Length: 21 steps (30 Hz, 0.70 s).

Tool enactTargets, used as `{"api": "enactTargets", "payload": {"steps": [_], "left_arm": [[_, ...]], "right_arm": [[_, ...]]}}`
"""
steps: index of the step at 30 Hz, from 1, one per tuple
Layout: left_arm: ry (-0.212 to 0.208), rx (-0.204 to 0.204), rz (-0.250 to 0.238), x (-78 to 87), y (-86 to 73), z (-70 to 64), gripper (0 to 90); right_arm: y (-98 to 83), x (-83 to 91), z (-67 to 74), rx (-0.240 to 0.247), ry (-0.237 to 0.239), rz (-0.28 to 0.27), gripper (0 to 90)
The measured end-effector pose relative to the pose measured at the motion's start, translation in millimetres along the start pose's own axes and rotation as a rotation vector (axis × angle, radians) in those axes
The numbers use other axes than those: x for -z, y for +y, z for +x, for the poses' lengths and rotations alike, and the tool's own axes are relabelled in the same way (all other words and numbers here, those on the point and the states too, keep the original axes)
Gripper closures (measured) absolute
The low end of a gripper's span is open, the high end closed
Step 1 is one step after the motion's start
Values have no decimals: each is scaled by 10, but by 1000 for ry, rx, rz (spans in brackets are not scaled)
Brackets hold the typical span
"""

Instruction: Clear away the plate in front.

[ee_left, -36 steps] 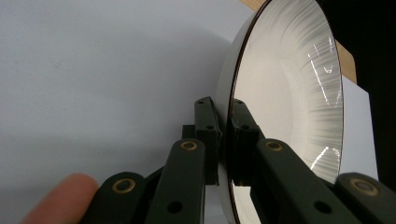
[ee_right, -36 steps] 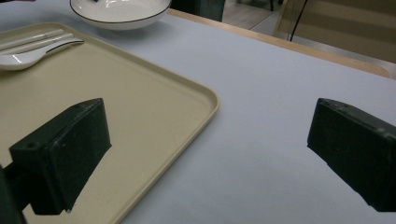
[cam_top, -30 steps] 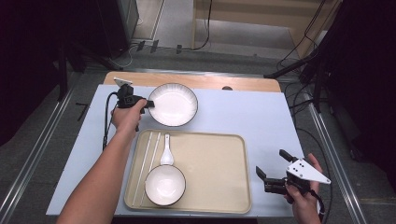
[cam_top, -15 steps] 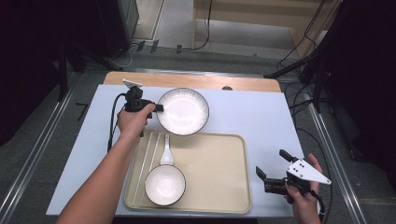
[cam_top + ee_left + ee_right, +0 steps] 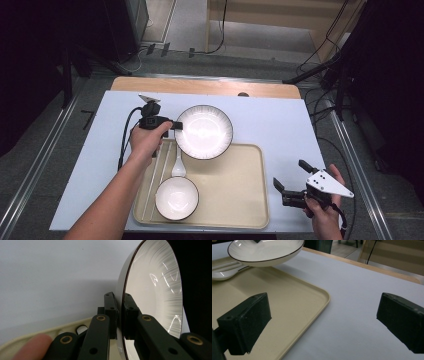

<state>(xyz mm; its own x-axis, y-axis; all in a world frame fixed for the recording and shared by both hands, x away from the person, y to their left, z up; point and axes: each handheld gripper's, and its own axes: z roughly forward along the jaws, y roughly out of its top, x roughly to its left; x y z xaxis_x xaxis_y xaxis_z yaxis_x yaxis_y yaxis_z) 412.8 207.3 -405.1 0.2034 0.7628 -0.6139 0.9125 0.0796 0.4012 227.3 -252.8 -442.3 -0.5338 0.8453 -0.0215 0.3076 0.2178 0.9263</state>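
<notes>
Since the earlier frames, the large white plate has travelled from the far-left part of the worktop toward its middle, carried by the left hand-held gripper, and its near edge now overlaps the far rim of the beige tray. The right hand-held gripper has stayed where it was, off the tray's near-right corner.

In the left gripper view the two black jaws of the left hand-held gripper are closed onto the plate's dark-lined rim, one pad on the underside and one on the ribbed inner face, so the plate is pinched firmly at its left edge. In the right gripper view the plate hangs clear above the tray's far edge, its underside not resting on the tray. The person's left hand wraps the gripper body, with the forearm crossing the tray's left side from the near edge of the worktop.

The right hand-held gripper has its jaws spread wide with nothing between them, one over the tray's right rim and one over the bare blue-white worktop.

On the tray, a small white bowl sits at the near-left corner. A white soup spoon lies just beyond it, its handle pointing toward the plate, and a pair of pale chopsticks lies along the tray's left edge.
</notes>
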Motion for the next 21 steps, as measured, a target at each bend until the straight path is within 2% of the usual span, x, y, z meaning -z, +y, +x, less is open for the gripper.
{"api": "enactTargets", "payload": {"steps": [21], "left_arm": [[-38, -61, 66, -120, -291, -201, 855]], "right_arm": [[8, 11, 5, 6, 0, -1, 0]]}}
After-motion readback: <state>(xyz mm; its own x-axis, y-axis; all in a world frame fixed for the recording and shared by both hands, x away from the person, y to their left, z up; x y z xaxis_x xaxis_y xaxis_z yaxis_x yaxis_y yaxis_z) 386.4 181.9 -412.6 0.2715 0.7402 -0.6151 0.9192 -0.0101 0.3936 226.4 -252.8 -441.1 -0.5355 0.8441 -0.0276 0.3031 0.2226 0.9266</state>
